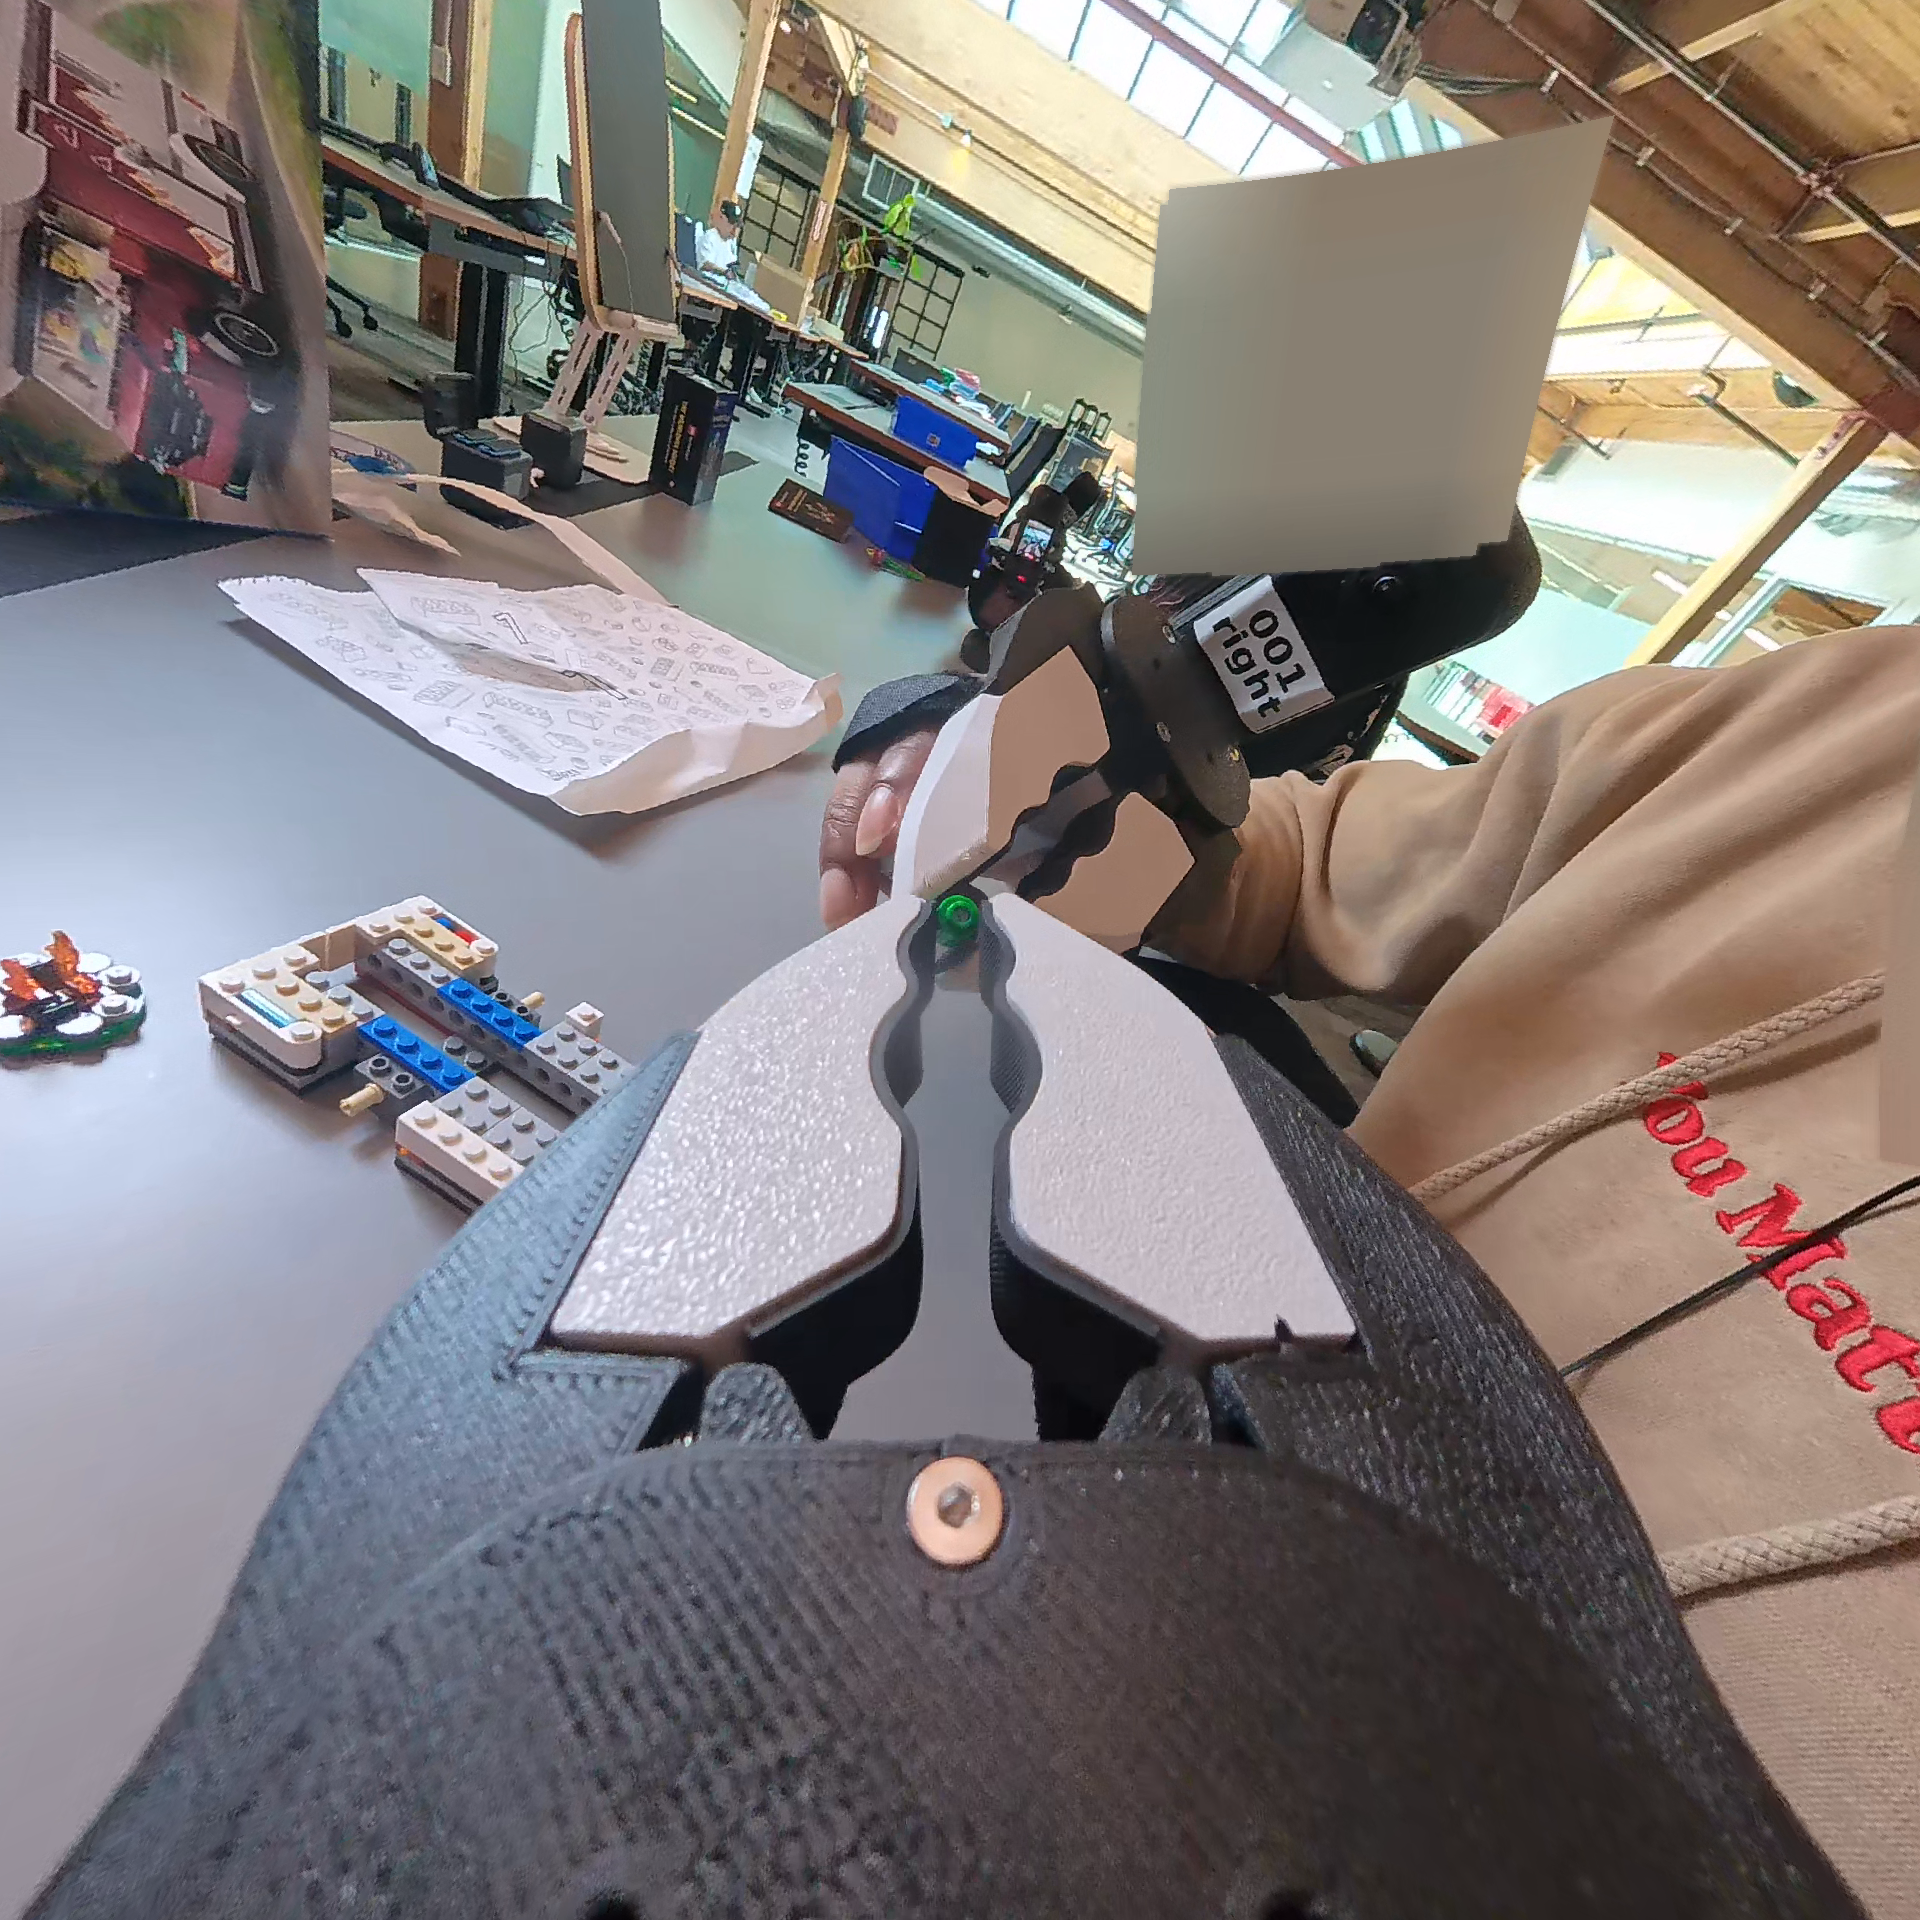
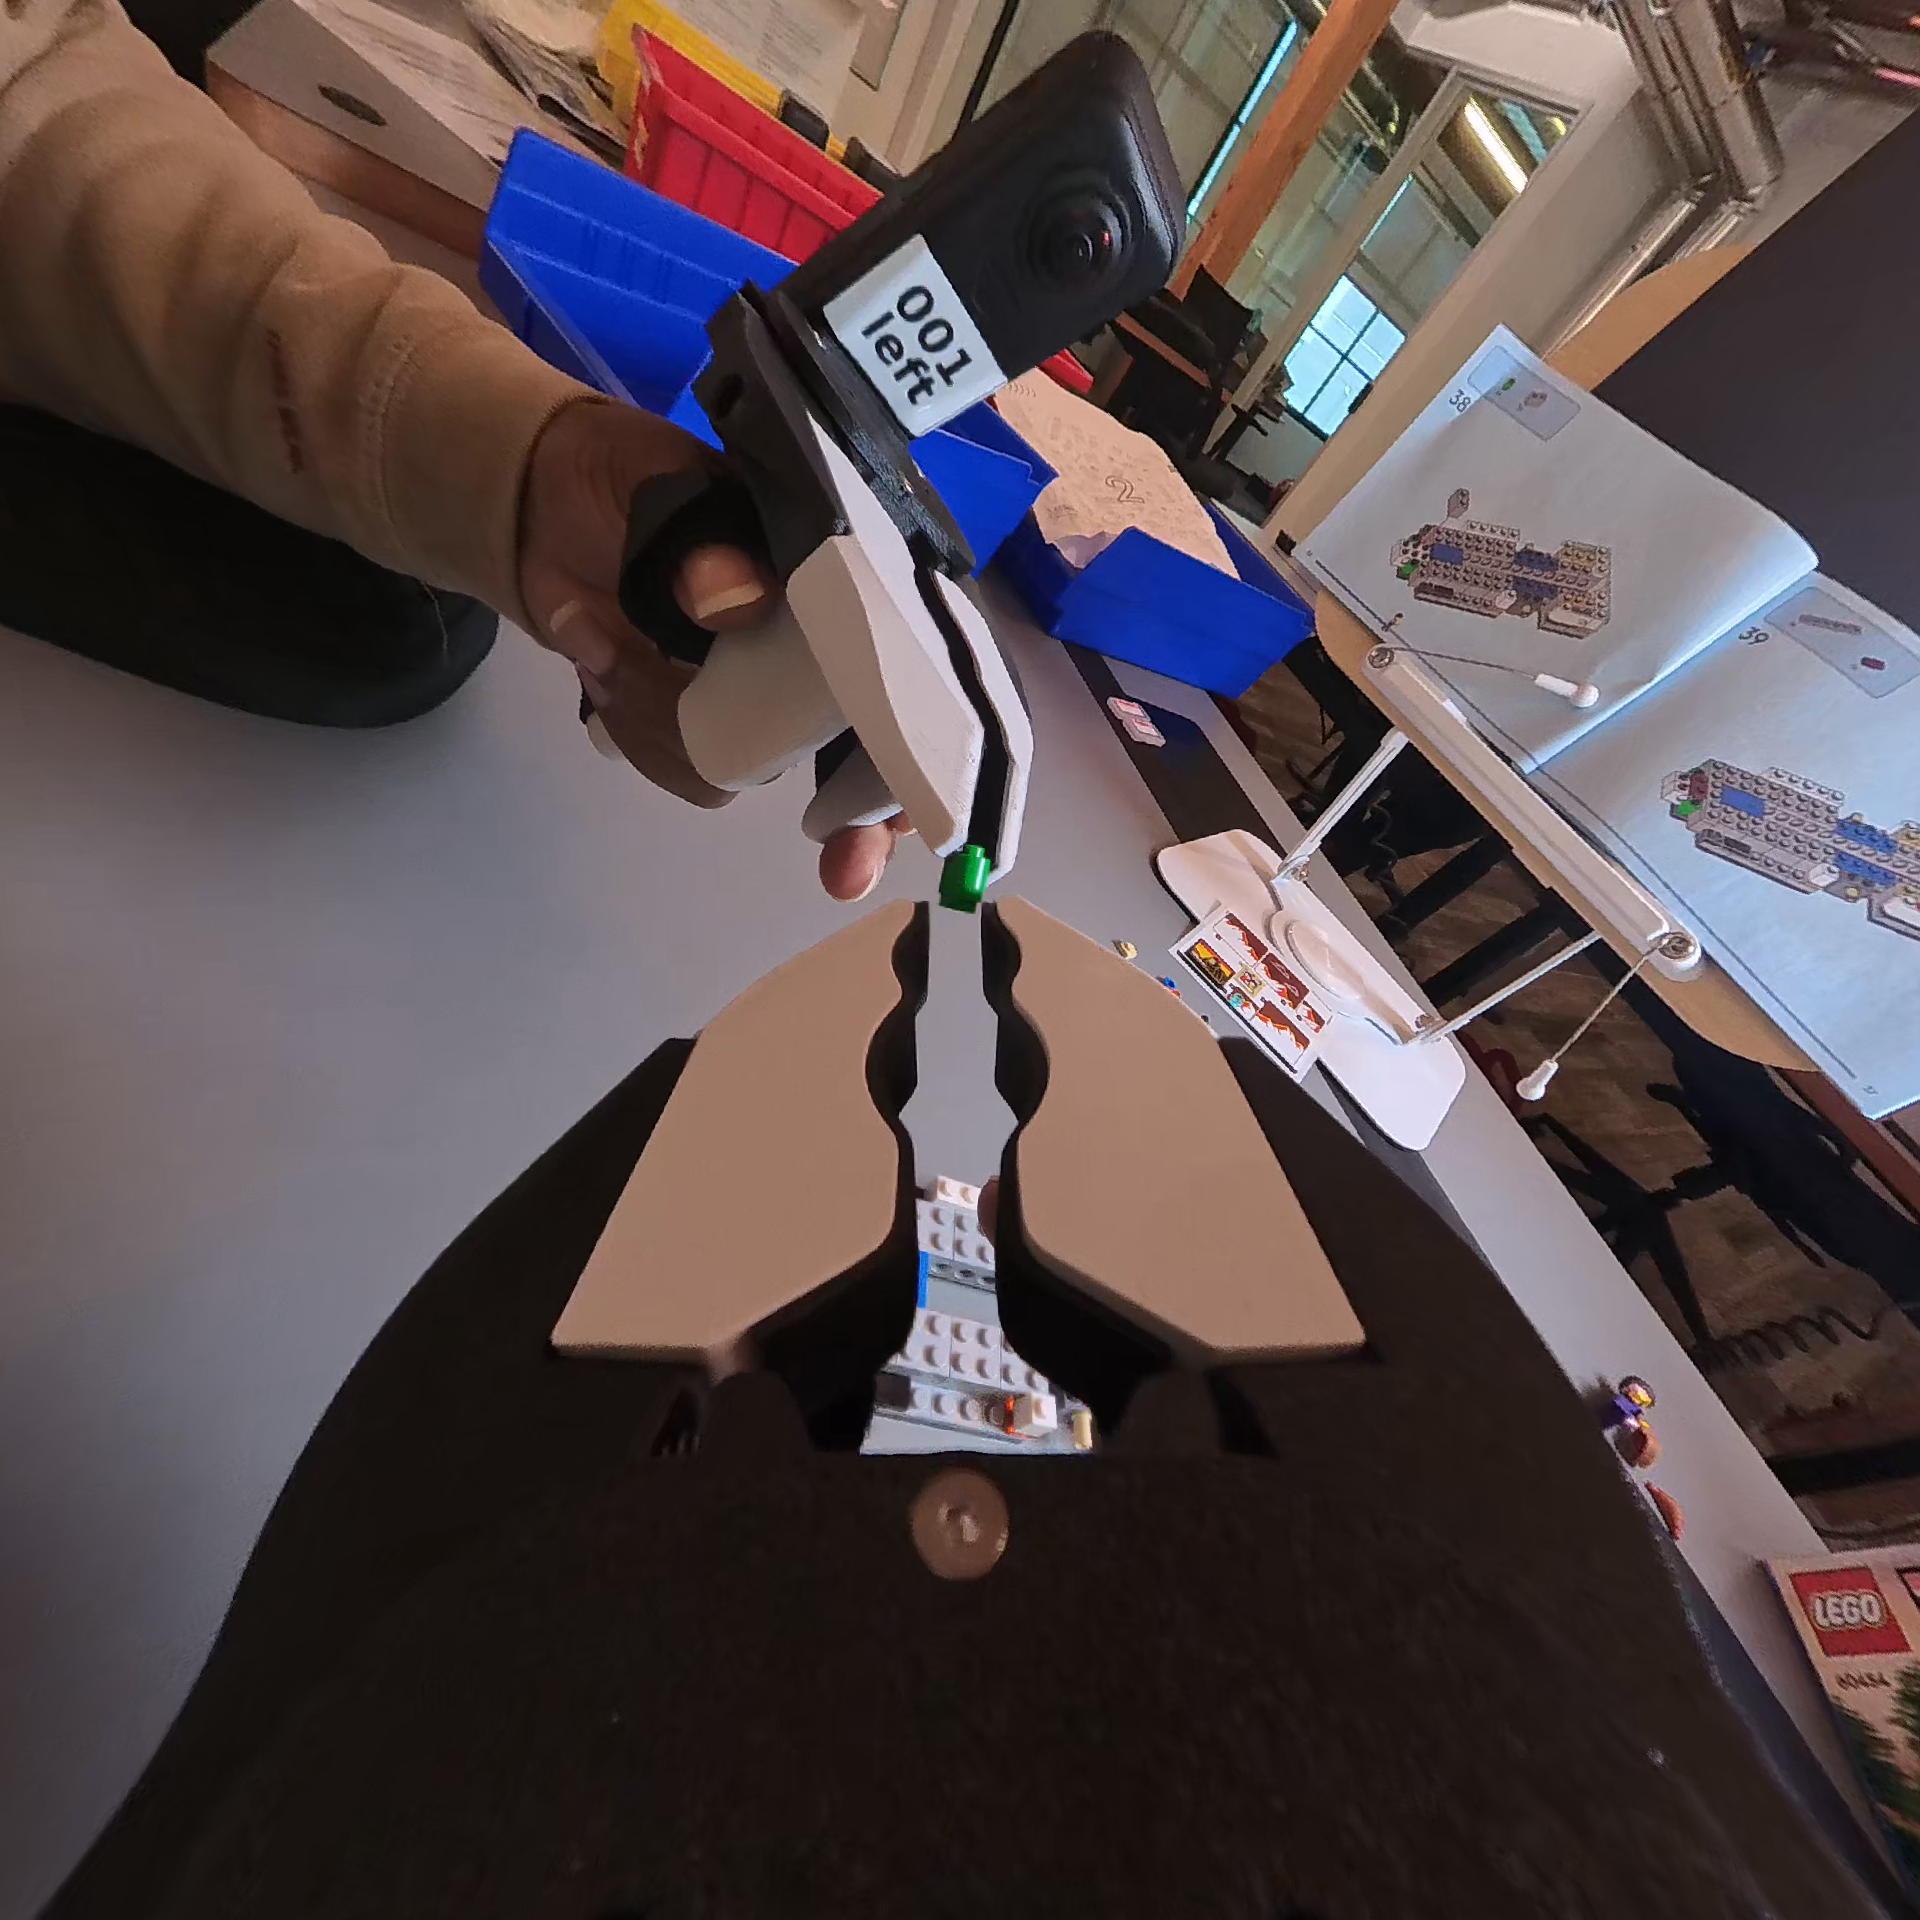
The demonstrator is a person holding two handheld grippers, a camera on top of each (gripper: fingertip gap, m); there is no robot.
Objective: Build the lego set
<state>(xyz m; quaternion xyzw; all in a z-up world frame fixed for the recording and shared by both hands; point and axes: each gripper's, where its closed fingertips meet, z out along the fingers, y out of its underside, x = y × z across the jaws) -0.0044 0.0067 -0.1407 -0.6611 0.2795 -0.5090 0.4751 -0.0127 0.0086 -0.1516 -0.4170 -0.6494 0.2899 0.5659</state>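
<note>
My left gripper [image 2: 971, 847] has its jaws clamped on a small green stud brick [image 2: 962, 879], held in the air w/ only its back end pinched. My right gripper [image 2: 954, 914] has jaws slightly apart, tips just beside the brick, nothing gripped. Risk, imo: a nudge from the right tips twists the brick out & it drops to the surface [image 2: 312, 935], rolling away.

Brick model [image 2: 961, 1320] mostly hidden behind right gripper [image 2: 954, 920]; toy box [image 2: 1860, 1683] edge-cut, perhaps booklet.
</note>
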